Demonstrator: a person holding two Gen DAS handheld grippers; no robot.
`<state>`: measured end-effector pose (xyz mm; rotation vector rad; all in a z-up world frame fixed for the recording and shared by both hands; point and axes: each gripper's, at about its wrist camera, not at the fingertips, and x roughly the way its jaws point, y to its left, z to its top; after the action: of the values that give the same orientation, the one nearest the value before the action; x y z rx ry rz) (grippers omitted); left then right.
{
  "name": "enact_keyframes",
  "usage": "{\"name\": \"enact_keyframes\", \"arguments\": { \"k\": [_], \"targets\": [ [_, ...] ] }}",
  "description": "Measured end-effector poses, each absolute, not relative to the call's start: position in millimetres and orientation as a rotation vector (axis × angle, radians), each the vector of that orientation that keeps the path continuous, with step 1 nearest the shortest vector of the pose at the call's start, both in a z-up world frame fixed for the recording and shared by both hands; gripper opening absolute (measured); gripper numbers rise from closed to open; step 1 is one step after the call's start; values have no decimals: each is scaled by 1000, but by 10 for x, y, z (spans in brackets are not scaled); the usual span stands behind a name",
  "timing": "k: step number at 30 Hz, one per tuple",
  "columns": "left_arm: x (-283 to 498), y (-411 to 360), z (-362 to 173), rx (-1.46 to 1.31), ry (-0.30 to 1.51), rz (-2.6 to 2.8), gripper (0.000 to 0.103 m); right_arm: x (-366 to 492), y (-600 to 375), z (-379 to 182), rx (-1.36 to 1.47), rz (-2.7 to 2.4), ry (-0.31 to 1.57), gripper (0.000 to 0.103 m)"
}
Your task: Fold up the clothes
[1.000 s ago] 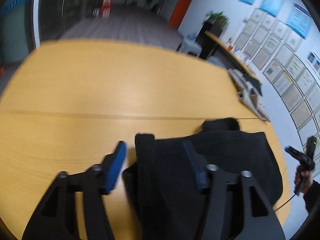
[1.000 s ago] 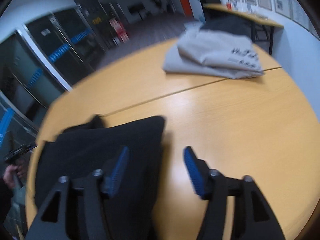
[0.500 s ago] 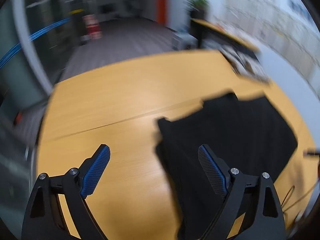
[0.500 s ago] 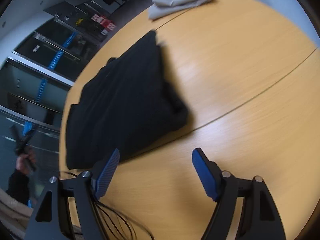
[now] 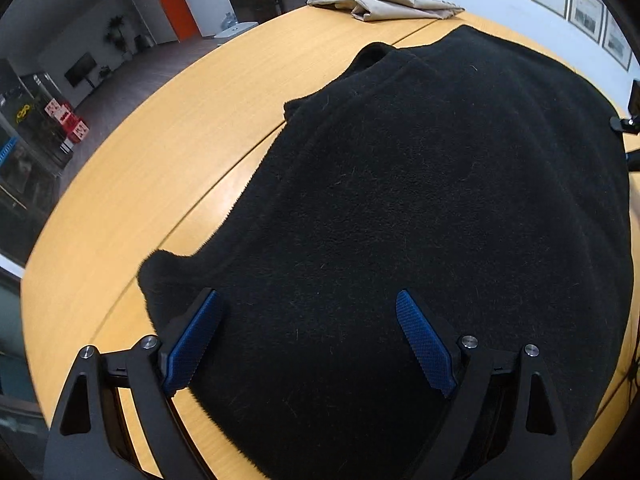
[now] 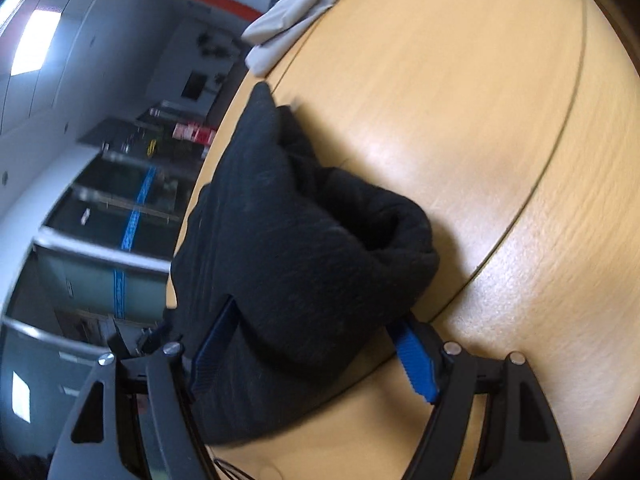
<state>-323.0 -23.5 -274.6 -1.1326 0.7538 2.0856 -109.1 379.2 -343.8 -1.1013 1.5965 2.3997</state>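
Observation:
A black fleece garment (image 5: 420,184) lies spread on the light wooden table (image 5: 152,152). My left gripper (image 5: 307,300) hangs open just over its near edge, both blue pads (image 5: 424,340) above the fabric and pressing on nothing. In the right wrist view the same black garment (image 6: 288,232) bunches into a thick folded end. My right gripper (image 6: 316,316) straddles that end and its jaws are closing. One blue pad (image 6: 416,360) sits beside the cloth on the table (image 6: 460,100); the other pad is partly hidden behind the fabric.
A crumpled beige garment (image 5: 380,0) lies at the table's far end, also seen as the beige garment (image 6: 296,12) in the right wrist view. A seam (image 6: 552,152) runs across the tabletop. Glass partitions and an office floor lie beyond the table's edge.
Both grippers have come down close to the black garment and rolled. The left jaws stand wider than a second ago. The right gripper moved from bare table to astride the folded end.

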Motion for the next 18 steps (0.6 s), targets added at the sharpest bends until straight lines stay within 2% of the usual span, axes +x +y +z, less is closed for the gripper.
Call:
{"name": "enact_keyframes", "arguments": {
  "k": [2, 3, 6, 12, 18],
  "targets": [
    [-3199, -207, -2770, -1103, 766, 2082, 88, -1096, 3746, -3474, -1077, 2389, 1591, 58],
    [-3182, -190, -2778, -1089, 774, 2076, 87, -1119, 3715, -3490, -1080, 2384, 1582, 42],
    [-3134, -145, -2779, -1061, 782, 2053, 82, -1183, 3660, -3469, -1063, 2394, 1537, 30],
    [-2903, -157, -2694, -1016, 757, 1936, 82, -1331, 3719, -3109, -1007, 2482, 1377, 26],
    [-2888, -65, -2913, -1025, 724, 1874, 85, -1602, 3853, -2691, -1028, 2594, 1154, 26]
  ]
}}
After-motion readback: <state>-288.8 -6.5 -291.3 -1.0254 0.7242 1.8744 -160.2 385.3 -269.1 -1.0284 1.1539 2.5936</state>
